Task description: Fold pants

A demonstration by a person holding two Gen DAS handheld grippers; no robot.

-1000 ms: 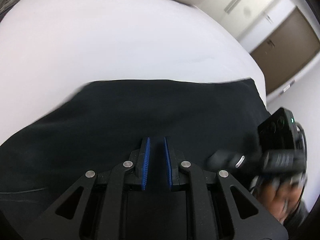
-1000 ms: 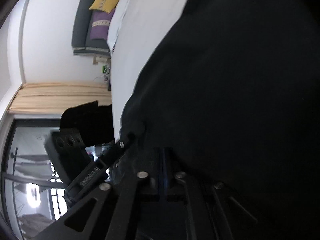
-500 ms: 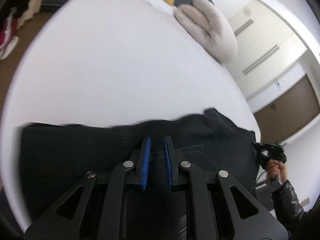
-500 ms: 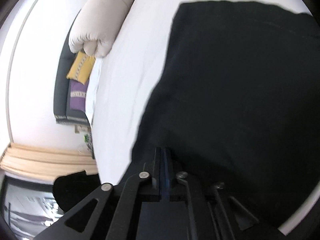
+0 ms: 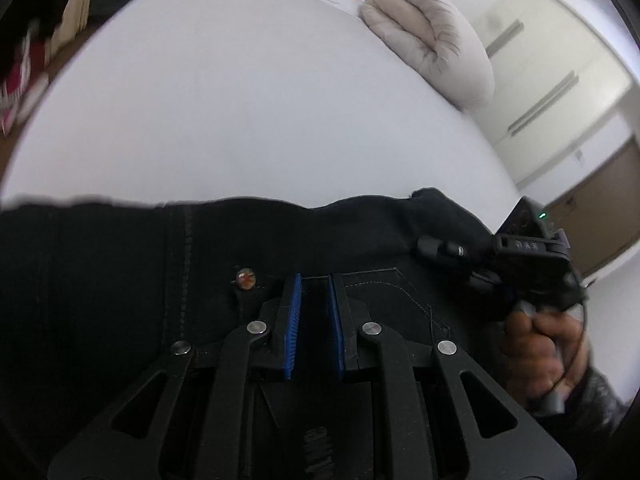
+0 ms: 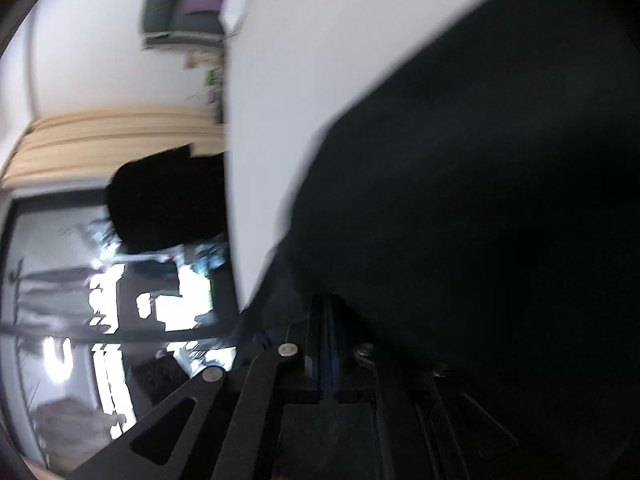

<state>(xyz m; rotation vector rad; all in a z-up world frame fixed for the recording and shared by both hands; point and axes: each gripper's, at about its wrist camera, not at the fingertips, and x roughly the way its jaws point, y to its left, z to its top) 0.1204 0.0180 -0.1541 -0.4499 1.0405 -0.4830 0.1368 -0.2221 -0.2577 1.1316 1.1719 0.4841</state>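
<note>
While the black pants (image 5: 120, 280) lie spread across the near part of the white bed (image 5: 260, 120), the fold looks only partly made: from the left wrist view the cloth runs as one broad dark band from the left edge to the right, with a stitched seam, a copper rivet (image 5: 245, 279) and a pocket outline facing up, so I would judge the waist end is on top and at least one more fold is due. At the middle, the left hand-held gripper (image 5: 314, 312) hangs low over that pocket area with its blue pads set a narrow gap apart; whether cloth is caught between them I cannot tell. Farther right, the right hand-held gripper (image 5: 440, 247), carried in a person's hand (image 5: 540, 344), sits at the bunched corner of the pants; in its own view its pads (image 6: 326, 340) are pressed together, and the dark cloth crowds so close that a pinch cannot be confirmed. Beyond, a pale rolled duvet (image 5: 432, 36) rests well apart at the bed's far side, so nothing blocks the folding.
</note>
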